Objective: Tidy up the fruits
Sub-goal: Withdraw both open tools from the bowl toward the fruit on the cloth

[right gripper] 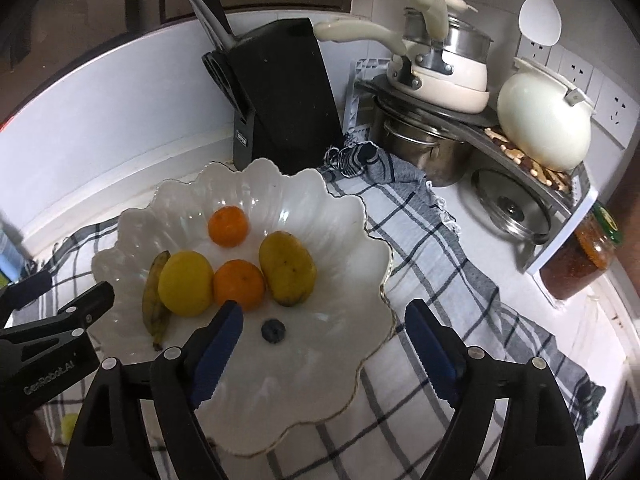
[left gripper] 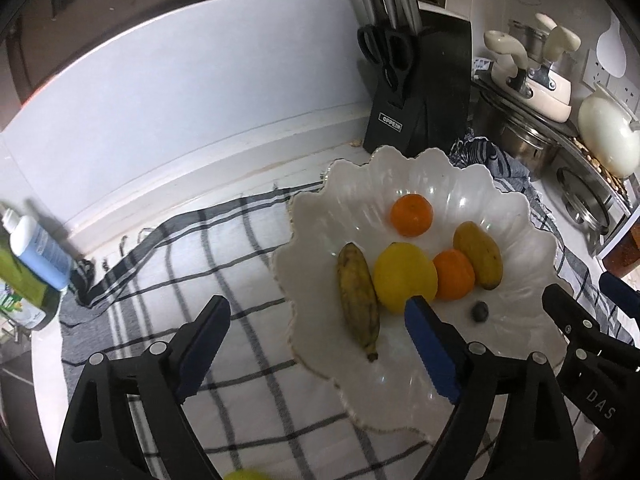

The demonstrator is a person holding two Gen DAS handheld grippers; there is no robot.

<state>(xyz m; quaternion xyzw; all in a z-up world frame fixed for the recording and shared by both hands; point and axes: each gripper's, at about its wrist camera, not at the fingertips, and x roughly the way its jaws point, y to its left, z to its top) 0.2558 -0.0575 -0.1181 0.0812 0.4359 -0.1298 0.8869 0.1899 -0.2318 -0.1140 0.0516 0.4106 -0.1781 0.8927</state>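
Fruit lay gathered in the bowl point(left gripper: 400, 168) when seen from the left wrist: a banana point(left gripper: 358, 294), a lemon point(left gripper: 404, 276), two oranges point(left gripper: 411, 215) point(left gripper: 454, 275), a mango point(left gripper: 478, 254) and a blueberry point(left gripper: 479, 313). The left gripper point(left gripper: 316, 312) hung over the bowl's near rim and the checked cloth point(left gripper: 224, 240), its fingers spread wide with nothing between them. A blurred yellow-green fruit point(left gripper: 246, 474) showed at the bottom edge, outside the bowl. The knife block point(left gripper: 420, 92) stood behind, on the worktop point(left gripper: 240, 160).

From the right wrist, the right gripper point(right gripper: 324, 320) hovered just above the bowl point(right gripper: 240, 184), fingers open and empty, the blueberry point(right gripper: 273, 331) lying between and just beyond their tips. A yellow-green fruit point(right gripper: 69, 426) sat on the cloth point(right gripper: 420, 248) at lower left, beyond the rim and near the left gripper point(right gripper: 60, 300).

Judging by this, most of the sorting was done and a release into the bowl looked complete. One fruit seemed left out; the next move would call for the left gripper to draw back toward it, settle its open fingers on either side and close gently.
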